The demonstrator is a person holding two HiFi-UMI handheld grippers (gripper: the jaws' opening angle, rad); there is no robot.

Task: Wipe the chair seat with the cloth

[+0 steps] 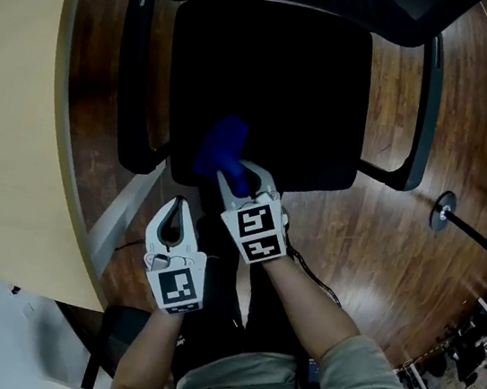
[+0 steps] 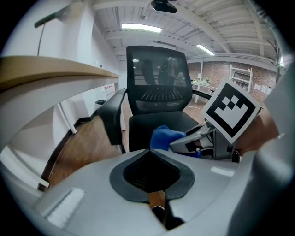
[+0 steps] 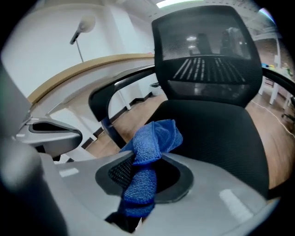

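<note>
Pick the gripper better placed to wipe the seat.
Right. The right gripper is clamped on the blue cloth at the front edge of the chair seat; the left gripper is shut, empty, short of it.

Office: mesh swivel chair [image 2: 156, 92], curved wooden desk [image 1: 11, 109], ceiling strip lights [image 2: 140, 28], brick wall [image 2: 216, 73].

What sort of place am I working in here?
Probably an office or lab workspace: a black mesh-backed office chair beside a curved desk, a wood floor, and long ceiling lights overhead.
</note>
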